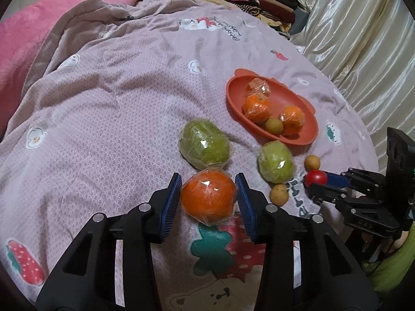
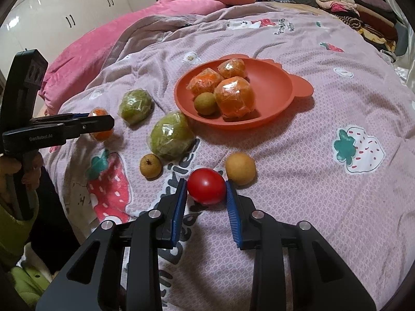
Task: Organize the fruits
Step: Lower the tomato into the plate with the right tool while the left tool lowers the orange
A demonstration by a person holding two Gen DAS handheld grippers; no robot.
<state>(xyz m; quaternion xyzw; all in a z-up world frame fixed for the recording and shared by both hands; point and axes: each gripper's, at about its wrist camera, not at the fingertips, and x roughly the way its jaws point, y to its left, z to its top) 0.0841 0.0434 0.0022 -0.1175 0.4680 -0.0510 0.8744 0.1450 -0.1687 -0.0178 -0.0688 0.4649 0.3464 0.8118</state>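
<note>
Bed with a printed quilt [image 1: 116, 83] carries the fruit. Left wrist view: left hand-held gripper [image 1: 208, 197] is clamped on a wrapped orange [image 1: 208, 199]; the plate [image 1: 233, 96] lies beyond two green fruits. Slick wrap could let the orange slip in transit. Right wrist view: right hand-held gripper [image 2: 206, 189] is closed on a tomato [image 2: 206, 185], which overpressure could bruise. Only this view shows the cupboards [image 2: 64, 7].

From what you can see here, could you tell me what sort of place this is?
Most likely a bedroom: the fruit lies on a bed's printed quilt, with a pink duvet, folded clothes and wardrobe doors behind.
</note>
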